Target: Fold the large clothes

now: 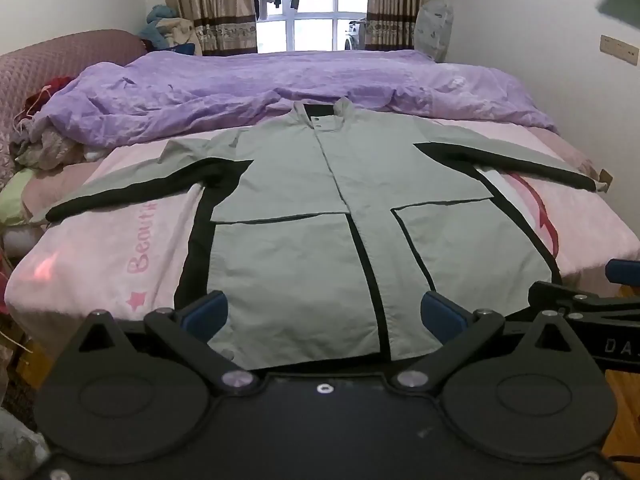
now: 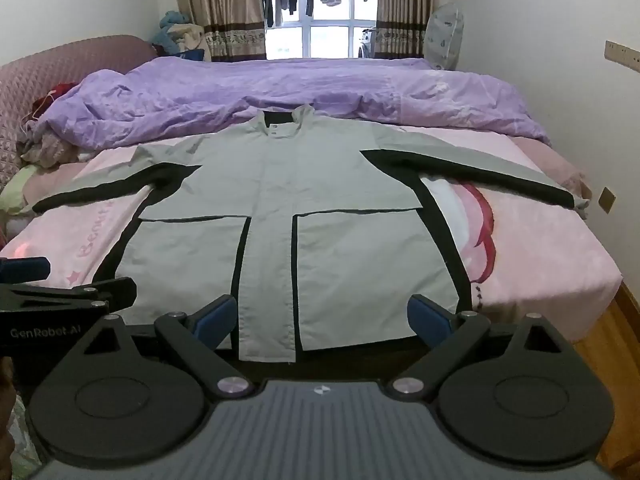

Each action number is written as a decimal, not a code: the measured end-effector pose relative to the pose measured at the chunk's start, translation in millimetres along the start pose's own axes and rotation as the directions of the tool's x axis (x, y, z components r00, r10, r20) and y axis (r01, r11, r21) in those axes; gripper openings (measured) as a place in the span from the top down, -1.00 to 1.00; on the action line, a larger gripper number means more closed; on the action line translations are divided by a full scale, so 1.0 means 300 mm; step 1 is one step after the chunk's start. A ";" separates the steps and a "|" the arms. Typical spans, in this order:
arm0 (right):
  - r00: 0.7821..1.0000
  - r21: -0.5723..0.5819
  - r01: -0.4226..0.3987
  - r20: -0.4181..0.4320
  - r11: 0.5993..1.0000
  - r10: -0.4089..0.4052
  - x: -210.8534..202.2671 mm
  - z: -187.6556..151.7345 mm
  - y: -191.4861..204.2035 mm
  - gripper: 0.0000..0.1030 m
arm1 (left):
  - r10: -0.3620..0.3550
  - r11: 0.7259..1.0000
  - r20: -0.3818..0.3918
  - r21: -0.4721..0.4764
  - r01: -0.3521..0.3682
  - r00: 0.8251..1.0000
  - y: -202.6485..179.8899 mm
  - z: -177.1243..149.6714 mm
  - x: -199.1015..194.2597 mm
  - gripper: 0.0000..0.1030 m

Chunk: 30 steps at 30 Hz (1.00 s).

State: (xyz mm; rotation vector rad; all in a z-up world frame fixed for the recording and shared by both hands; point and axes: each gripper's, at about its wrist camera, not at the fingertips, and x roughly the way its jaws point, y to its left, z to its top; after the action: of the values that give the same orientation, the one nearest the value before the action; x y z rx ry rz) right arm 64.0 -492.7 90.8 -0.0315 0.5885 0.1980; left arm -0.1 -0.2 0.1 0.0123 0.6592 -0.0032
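Daylight enters through the window (image 1: 312, 28), which is overexposed. Illumination is soft and even; shadows are faint. Fisheye distortion bends the edges, and corners are dark.

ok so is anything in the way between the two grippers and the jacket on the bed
Nothing visible. The jacket lies spread flat on the pink sheet, hem nearest both open grippers, left gripper and right gripper. The purple duvet is bunched beyond the collar, not over it.

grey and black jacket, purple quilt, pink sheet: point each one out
grey and black jacket (image 1: 280, 184): left wrist view, chest panel
purple quilt (image 2: 320, 88): right wrist view, middle of its top
pink sheet (image 2: 540, 248): right wrist view, bare patch
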 end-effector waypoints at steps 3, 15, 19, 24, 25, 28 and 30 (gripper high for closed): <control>1.000 0.001 0.000 0.000 1.000 0.000 0.000 0.001 0.001 -1.00 | 0.000 1.000 0.000 0.001 0.000 1.000 -0.011 0.002 0.001 -1.00; 1.000 0.006 0.016 0.002 1.000 -0.016 0.001 -0.010 0.000 -1.00 | 0.004 1.000 0.005 -0.004 -0.004 1.000 -0.018 -0.005 0.004 -1.00; 1.000 0.006 0.016 0.003 1.000 -0.016 0.000 -0.010 -0.001 -1.00 | -0.005 1.000 0.007 0.005 0.005 1.000 0.002 -0.002 0.001 -1.00; 1.000 0.007 0.018 0.001 1.000 -0.018 0.001 -0.011 0.001 -1.00 | -0.009 1.000 0.013 0.008 0.009 1.000 0.007 -0.002 0.003 -1.00; 1.000 0.005 0.019 0.000 1.000 -0.019 0.001 -0.012 0.003 -1.00 | -0.012 1.000 0.017 0.001 0.012 1.000 0.007 -0.002 0.003 -1.00; 1.000 -0.006 0.031 0.000 0.999 -0.031 0.003 -0.014 0.005 -1.00 | -0.026 1.000 0.039 -0.012 0.027 0.999 0.011 -0.008 0.003 -1.00; 0.999 -0.006 0.032 0.002 0.999 -0.032 0.004 -0.015 0.001 -1.00 | -0.022 1.000 0.047 -0.004 0.023 0.999 0.009 -0.011 0.004 -1.00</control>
State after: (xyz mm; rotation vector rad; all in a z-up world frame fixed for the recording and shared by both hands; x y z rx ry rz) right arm 62.5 -492.5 86.4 -0.0464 0.5852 0.1689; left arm -1.3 2.6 -3.1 0.0002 0.6126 -0.0236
